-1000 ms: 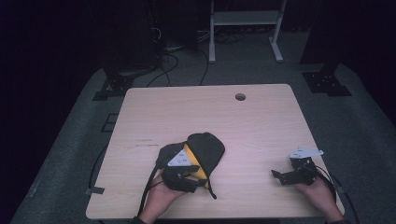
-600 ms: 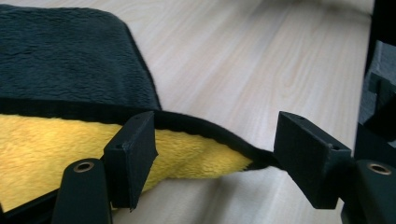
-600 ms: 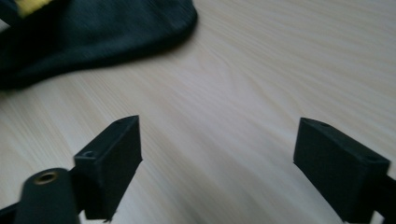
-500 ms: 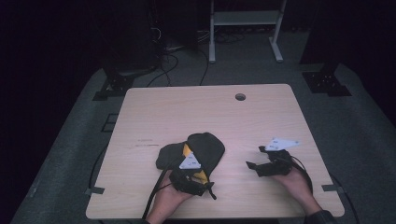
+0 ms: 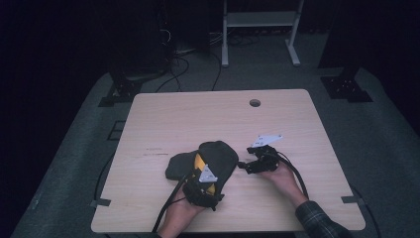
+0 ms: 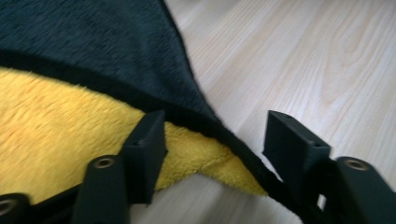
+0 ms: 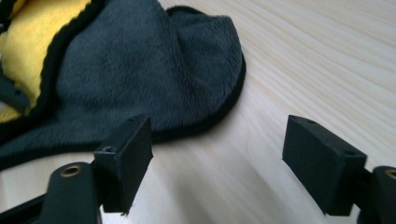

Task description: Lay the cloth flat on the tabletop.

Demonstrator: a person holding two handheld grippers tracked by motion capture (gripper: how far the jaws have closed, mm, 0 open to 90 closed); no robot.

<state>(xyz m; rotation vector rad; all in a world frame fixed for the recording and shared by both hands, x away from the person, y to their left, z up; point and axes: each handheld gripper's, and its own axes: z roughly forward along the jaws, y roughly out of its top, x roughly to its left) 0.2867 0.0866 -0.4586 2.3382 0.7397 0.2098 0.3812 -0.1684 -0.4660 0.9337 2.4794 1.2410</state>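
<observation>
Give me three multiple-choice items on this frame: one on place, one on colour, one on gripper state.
1. Where does the cloth lie on the table?
A. far edge, by the hole
B. near edge, between the grippers
C. right corner

2. What colours is the cloth?
A. dark grey and yellow
B. red and white
C. all blue

3. How do the right gripper jaws stand?
A. shut on the cloth
B. shut on nothing
C. open, off the cloth

Key: 1 B, the high view shows it by the hands; 2 A, both gripper views show both sides; 3 C, bare wood lies between them.
</observation>
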